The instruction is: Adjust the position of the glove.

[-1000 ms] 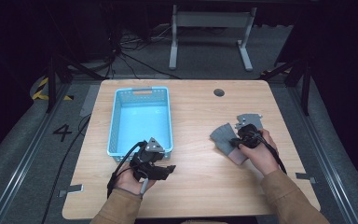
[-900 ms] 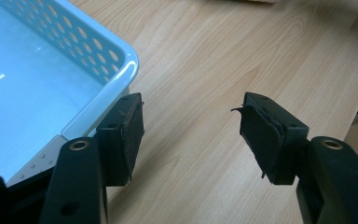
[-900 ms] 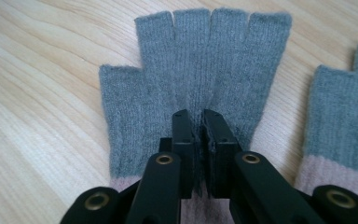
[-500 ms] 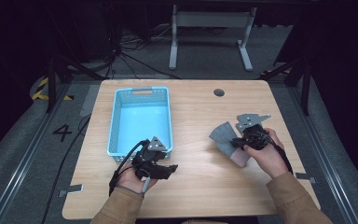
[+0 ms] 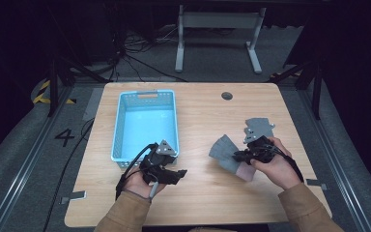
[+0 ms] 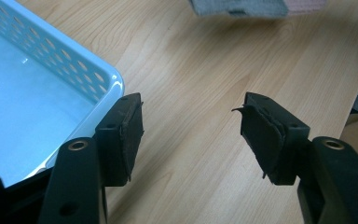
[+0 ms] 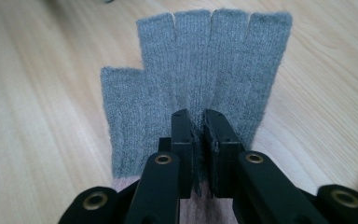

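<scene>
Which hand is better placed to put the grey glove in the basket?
Right: the right gripper already pinches the glove. The left gripper sits open beside the basket, holding nothing.

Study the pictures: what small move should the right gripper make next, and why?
Probably lift a little higher and start carrying toward the blue basket. The right gripper is pinched on a fold of the grey fingerless glove, the basket looks empty, and the left gripper waits open beside it.

Basket (image 5: 145, 123) on table (image 5: 198, 106) left; glove (image 5: 227, 152) right of it, second glove (image 5: 260, 126) behind.
</scene>
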{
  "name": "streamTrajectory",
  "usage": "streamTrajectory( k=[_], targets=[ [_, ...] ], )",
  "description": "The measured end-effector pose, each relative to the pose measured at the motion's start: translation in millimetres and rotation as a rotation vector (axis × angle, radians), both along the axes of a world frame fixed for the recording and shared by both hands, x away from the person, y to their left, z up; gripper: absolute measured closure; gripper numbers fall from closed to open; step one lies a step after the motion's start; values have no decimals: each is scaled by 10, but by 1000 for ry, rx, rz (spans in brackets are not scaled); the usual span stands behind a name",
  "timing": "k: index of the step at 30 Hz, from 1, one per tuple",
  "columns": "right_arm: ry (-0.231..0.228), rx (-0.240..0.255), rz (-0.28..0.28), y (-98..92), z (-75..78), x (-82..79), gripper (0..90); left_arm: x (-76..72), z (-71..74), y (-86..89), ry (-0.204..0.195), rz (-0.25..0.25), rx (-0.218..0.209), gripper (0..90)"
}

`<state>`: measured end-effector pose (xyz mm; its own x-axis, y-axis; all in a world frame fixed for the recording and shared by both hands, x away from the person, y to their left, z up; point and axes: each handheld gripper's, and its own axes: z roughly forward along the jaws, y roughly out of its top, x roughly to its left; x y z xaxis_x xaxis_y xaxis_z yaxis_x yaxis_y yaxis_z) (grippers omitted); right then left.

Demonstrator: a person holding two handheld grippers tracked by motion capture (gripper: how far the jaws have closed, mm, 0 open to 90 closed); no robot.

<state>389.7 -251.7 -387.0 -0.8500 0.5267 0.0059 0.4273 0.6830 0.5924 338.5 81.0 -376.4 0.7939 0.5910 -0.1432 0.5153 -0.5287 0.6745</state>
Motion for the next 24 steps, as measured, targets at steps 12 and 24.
streamTrajectory(
  k=[12,24],
  targets=[
    [29,-49,161,174,-160,-78,832,28,2,-42,3,-17,1,395],
    [56,-69,218,259,-361,-86,785,41,9,-71,0,-30,0,396]
  ],
)
